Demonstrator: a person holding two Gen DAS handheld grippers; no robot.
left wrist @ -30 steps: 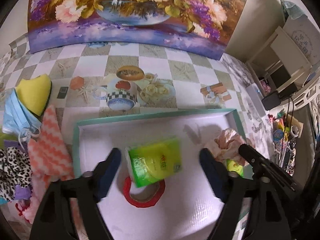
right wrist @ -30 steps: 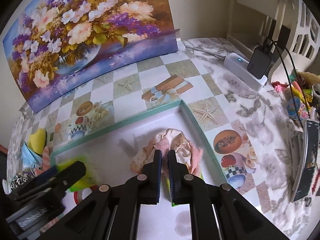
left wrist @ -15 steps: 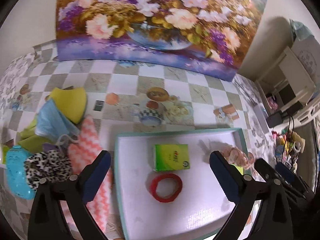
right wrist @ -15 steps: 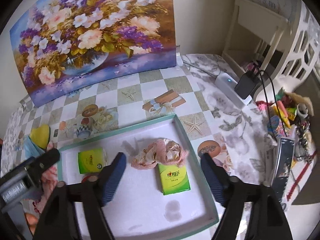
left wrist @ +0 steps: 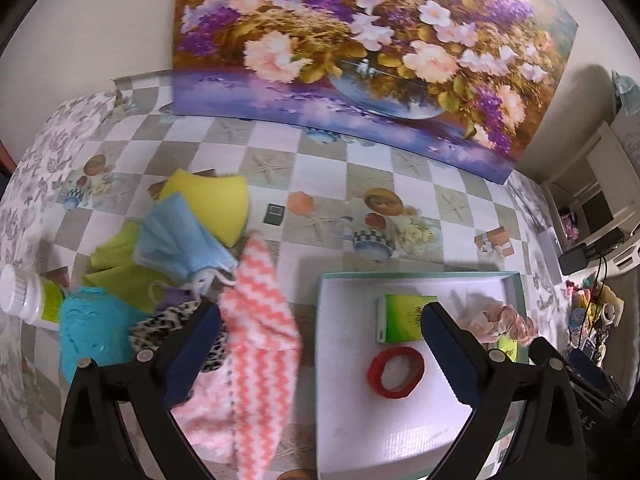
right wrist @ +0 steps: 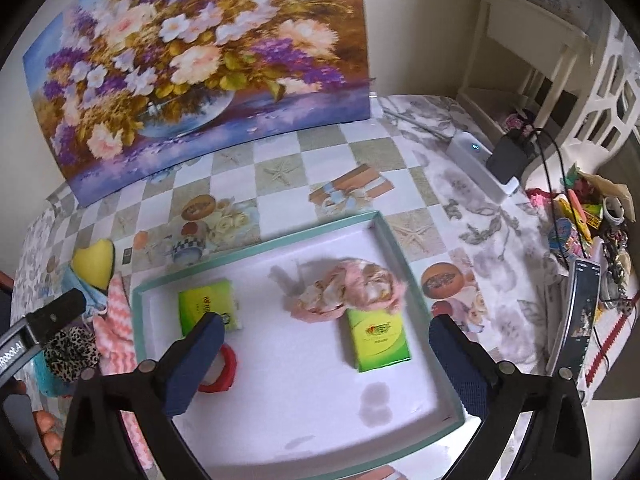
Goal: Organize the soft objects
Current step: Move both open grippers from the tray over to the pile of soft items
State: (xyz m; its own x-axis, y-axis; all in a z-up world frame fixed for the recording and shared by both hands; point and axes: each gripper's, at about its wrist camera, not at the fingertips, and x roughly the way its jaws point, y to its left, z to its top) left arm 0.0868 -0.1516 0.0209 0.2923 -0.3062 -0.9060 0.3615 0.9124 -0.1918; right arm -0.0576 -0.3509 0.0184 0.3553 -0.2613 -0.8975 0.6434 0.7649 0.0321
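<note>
A: Right gripper (right wrist: 322, 354) jaws opening, nothing between; pink scrunchie (right wrist: 348, 290) now lying released in tray (right wrist: 256, 246).
B: Left gripper (left wrist: 320, 334) spread, empty, swinging toward cloth pile (left wrist: 256, 320). Next pick pending.

A large flower painting (right wrist: 200, 76) leans against the wall along the far edge of the surface (right wrist: 280, 168), which wears a checkered cloth printed with starfish and teacups. Near the right edge lies a white power strip (right wrist: 476, 164) with a black adapter (right wrist: 508, 156) plugged in, a dark cable running from it. Past that edge stand a white shelf unit (right wrist: 532, 52) and a heap of colourful clutter (right wrist: 584, 212). At the left edge lies a white-capped bottle (left wrist: 30, 296).
</note>
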